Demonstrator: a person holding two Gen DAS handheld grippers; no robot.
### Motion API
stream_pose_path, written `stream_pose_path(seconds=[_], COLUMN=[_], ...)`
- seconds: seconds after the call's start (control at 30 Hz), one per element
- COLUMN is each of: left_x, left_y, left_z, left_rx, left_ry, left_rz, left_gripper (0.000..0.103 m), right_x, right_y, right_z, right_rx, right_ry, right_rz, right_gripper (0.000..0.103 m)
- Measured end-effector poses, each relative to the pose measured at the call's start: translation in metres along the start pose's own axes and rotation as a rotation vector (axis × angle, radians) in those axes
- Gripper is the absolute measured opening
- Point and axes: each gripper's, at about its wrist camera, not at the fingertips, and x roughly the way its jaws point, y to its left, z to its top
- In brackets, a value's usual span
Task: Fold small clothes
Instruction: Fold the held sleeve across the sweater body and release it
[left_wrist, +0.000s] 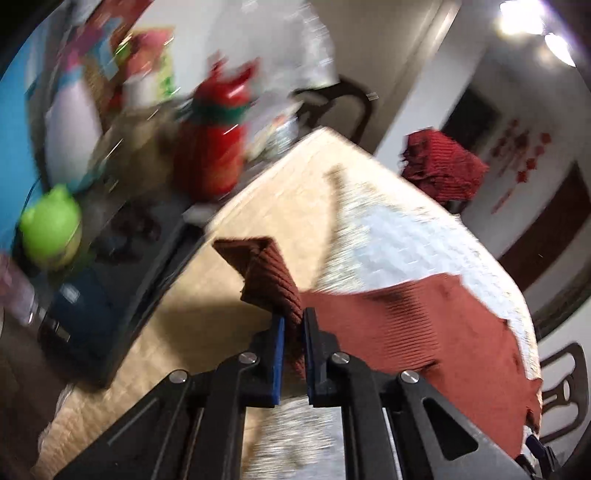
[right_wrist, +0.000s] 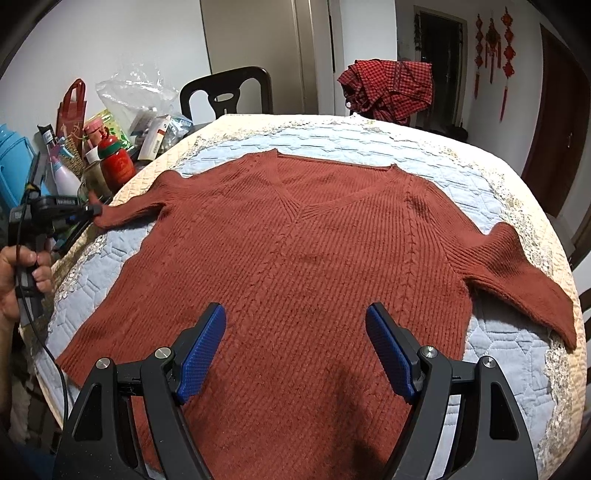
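A rust-brown ribbed V-neck sweater (right_wrist: 295, 258) lies spread flat, front up, on the quilted table cover (right_wrist: 498, 354). My left gripper (left_wrist: 293, 325) is shut on the cuff of the sweater's left sleeve (left_wrist: 266, 273), which sticks up between the blue pads; the view is blurred. In the right wrist view that gripper (right_wrist: 94, 211) sits at the table's left edge, holding the sleeve tip. My right gripper (right_wrist: 295, 343) is open and empty, hovering over the sweater's lower hem area. The right sleeve (right_wrist: 517, 273) lies stretched toward the right edge.
A red checked garment (right_wrist: 388, 88) hangs on a chair at the back right. A dark chair (right_wrist: 225, 92) stands behind the table. Bottles, bags and a red container (right_wrist: 116, 166) crowd the left side. A green toy (left_wrist: 51, 225) sits left of the table.
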Motion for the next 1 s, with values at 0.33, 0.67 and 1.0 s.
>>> stream_pose_path(seconds=[0.33,0.67,1.0], left_x=[-0.002,0.023,0.007], left_y=[-0.156,-0.236,-0.166], left_z=[-0.004,-0.062,-0.029], left_rx=[0.260,0.426,0.345], left_ry=[0.012,0.244,0.113], left_rz=[-0.337,-0.576,-0.395], left_gripper=[0.011,0.029,0.056], right_x=[-0.010,-0.016,0.005], right_y=[-0.014,-0.040,-0.053], right_z=[-0.005,-0.009,0.012], right_rx=[0.060,0.158,0.227], right_ry=[-0.010,-0.021,-0.011], right_rz=[0.006,0.023,0.141], right_gripper=[0.078,0.078,0.064])
